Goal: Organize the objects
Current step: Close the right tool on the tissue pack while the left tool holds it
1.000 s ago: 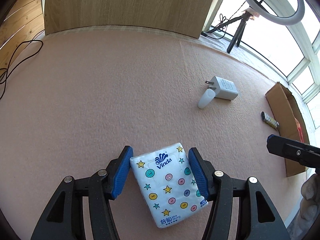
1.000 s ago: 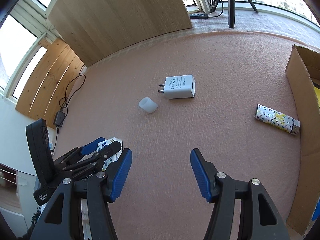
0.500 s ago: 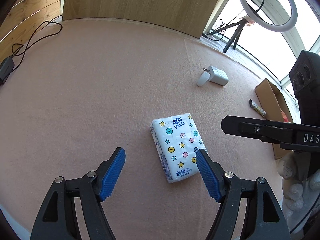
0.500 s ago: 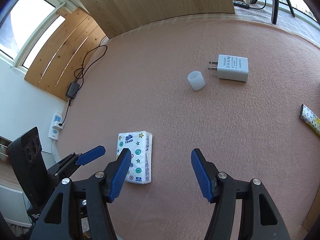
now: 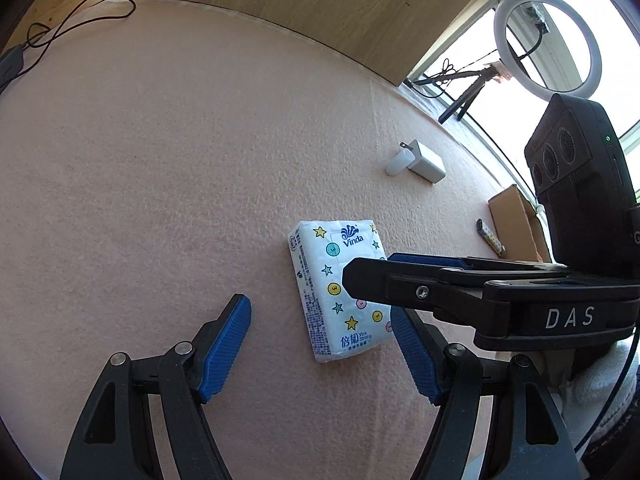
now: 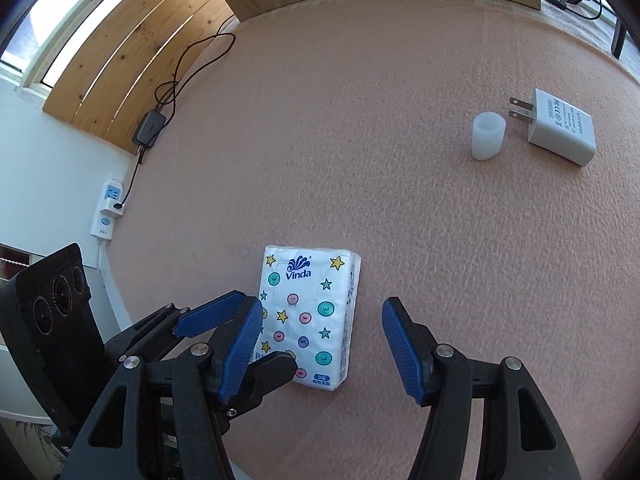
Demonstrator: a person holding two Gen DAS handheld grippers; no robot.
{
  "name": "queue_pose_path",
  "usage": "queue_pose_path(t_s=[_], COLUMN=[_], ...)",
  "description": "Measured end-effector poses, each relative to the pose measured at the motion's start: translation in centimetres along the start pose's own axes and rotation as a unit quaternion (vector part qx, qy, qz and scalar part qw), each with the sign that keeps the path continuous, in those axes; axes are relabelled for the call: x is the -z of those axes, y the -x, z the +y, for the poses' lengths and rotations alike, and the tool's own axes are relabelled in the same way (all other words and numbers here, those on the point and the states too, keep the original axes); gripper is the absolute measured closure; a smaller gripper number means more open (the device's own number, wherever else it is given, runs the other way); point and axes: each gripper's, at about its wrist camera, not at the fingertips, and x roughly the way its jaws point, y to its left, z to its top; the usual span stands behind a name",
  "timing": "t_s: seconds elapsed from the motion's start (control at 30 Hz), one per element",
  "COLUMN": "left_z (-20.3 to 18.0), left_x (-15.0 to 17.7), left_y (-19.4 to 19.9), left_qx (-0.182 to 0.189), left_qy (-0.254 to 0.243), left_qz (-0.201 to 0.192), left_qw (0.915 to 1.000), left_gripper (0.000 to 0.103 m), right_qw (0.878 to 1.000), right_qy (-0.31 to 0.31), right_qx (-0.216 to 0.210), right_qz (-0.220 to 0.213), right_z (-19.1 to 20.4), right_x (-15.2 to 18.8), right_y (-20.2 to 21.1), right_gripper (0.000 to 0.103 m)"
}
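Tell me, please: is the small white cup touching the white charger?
Apart. The right wrist view shows bare pink mat between the white cup and the prongs of the white charger.

"Vinda" on the tissue pack (image 6: 310,316), "DAS" on the right claw (image 5: 400,276) body

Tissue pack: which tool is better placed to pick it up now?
Right, probably. The right tool is open with the tissue pack between its fingers; in the left view the pack sits off-centre by the open left tool.
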Motion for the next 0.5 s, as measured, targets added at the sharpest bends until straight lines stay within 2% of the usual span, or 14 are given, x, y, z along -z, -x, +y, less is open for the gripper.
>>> queue_pose_path(t_s=[0.27,0.33,0.5], left_z=[-0.1,-0.3,-0.9], left_x=[0.2,0.2,0.4], left_y=[-0.1,-0.4,-0.9], left_qx=[0.022,0.029,0.025], left_qy=[0.008,0.011,0.004], left_qz=[0.008,0.012,0.012], left_qw=[0.9997,0.9994,0.9996], left_gripper=[0.041,0.047,0.048], right_qw=[1.000,1.000,1.000], right_qy=[0.014,0.017,0.025], right_qx=[-0.004,-0.007,-0.001], right_qz=[0.012,0.015,0.011], right_z=[0.5,0.5,0.5], right_x=[-0.3,-0.4,-0.6], right_y=[-0.8,-0.8,-0.9], right_gripper=[0.054,0.056,0.058])
